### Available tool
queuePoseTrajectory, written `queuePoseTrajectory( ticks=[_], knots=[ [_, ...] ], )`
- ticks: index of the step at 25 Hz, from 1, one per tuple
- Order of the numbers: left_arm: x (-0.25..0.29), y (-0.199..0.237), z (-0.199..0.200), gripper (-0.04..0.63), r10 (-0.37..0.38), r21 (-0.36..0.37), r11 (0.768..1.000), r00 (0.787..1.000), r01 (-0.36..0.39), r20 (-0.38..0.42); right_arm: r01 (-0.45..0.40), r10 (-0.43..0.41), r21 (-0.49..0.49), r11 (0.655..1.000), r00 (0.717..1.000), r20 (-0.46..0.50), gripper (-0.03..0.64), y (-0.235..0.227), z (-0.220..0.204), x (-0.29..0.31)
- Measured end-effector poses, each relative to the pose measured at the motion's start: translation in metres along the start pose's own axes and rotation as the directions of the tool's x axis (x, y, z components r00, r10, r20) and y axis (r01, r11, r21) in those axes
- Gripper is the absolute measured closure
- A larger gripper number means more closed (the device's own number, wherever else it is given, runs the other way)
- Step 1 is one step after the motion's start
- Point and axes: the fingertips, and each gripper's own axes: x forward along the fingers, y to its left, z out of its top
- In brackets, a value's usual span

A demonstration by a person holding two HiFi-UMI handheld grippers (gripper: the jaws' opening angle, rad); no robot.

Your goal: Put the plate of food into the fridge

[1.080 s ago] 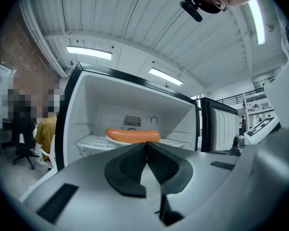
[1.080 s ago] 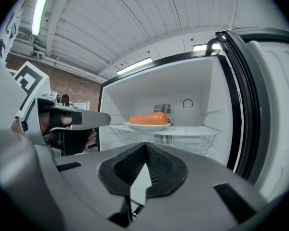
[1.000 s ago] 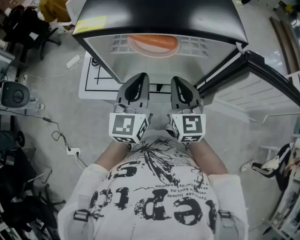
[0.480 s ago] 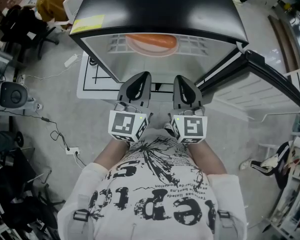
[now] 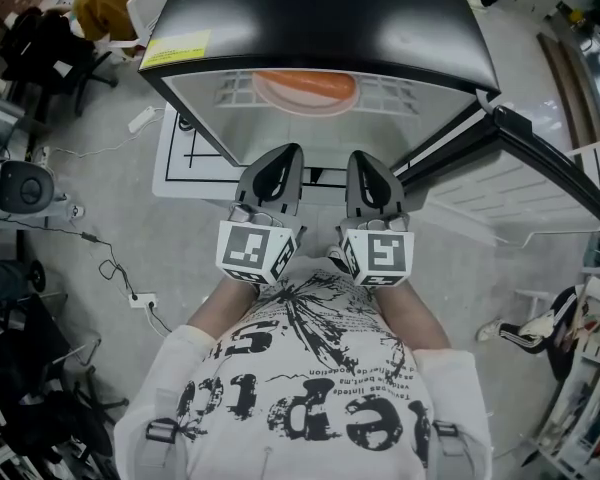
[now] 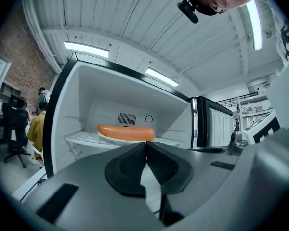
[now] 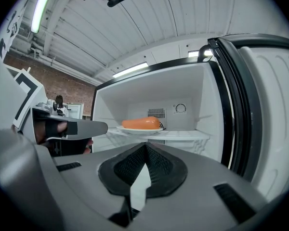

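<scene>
A white plate (image 5: pixel 306 96) with an orange sausage (image 5: pixel 306 85) rests on the wire shelf (image 5: pixel 390 93) inside the open fridge (image 5: pixel 320 18). The sausage (image 6: pixel 125 132) and plate (image 7: pixel 139 130) show past both sets of jaws. My left gripper (image 5: pixel 271 172) and right gripper (image 5: pixel 370 180) are side by side in front of the fridge, close to my chest and apart from the plate. The jaws of each are shut with nothing between them.
The fridge door (image 5: pixel 540 168) stands swung open to my right. A white mat with black lines (image 5: pixel 185 158) lies on the floor under the fridge. Cables (image 5: pixel 120 273) and a power strip trail on the left, near a black chair (image 5: pixel 50 53). Shoes (image 5: pixel 540 333) sit at the right.
Both grippers have stayed almost still, shifting only slightly. The plate on the shelf has not moved.
</scene>
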Motion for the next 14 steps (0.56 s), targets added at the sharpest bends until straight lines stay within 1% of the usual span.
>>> queuePoseTrajectory(
  ticks=[5,14],
  knots=[
    [0.0029,-0.0001,-0.0035,0.588,-0.005,0.004,1.0,1.0,0.005,-0.012,-0.004,0.004,0.007,1.0,1.0,-0.006,0.617,0.0006,-0.0017,0.0028],
    [0.0038,0.0046,-0.0063,0.588,-0.008,-0.035,0.999,1.0,0.008,-0.019,-0.016,0.016,0.004,1.0,1.0,-0.009,0.617,0.001,0.0004,0.0087]
  ],
)
